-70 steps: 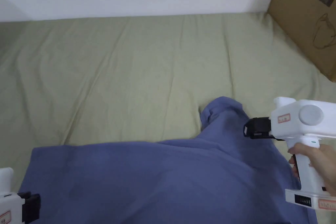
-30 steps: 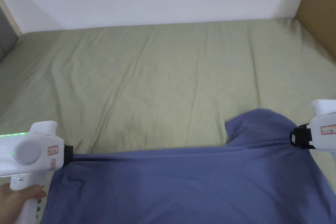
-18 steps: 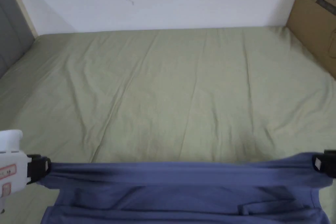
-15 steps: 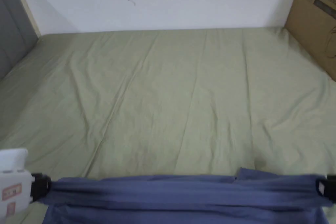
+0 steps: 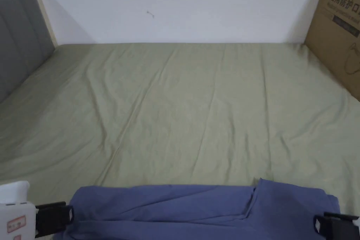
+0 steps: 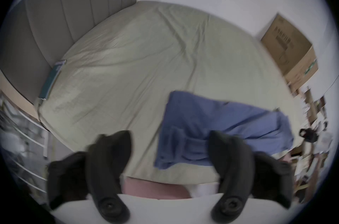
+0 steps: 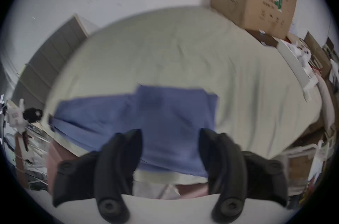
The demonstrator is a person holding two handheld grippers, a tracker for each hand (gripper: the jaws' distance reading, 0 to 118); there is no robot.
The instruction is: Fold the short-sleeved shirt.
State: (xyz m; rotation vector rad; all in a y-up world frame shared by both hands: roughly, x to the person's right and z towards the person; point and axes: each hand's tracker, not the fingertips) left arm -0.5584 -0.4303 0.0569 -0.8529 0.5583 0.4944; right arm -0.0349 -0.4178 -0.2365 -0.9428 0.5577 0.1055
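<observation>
Lying folded along the lower edge of the head view, the blue shirt (image 5: 197,205) rests on the green bedsheet (image 5: 182,110).
Left gripper (image 6: 169,147) and right gripper (image 7: 170,143) both gape wide, empty, at the shirt's two ends.

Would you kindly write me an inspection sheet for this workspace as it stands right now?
Surface: wrinkled olive-green bed sheet over a mattress, mostly bare.
Job's things: blue short-sleeved cotton shirt lying folded over in a band along the bed's near edge, one flap raised at its right end.
Clutter: large brown cardboard box on the far right corner of the bed; teal book-like item by the headboard.
Grippers: left claw open, beside the shirt's left end; right claw open, shirt behind the gap, neither gripping.
Cables: nothing seen.
Surroundings: grey padded headboard on the left, plain white wall behind; blurred items beyond the bed's right side.
</observation>
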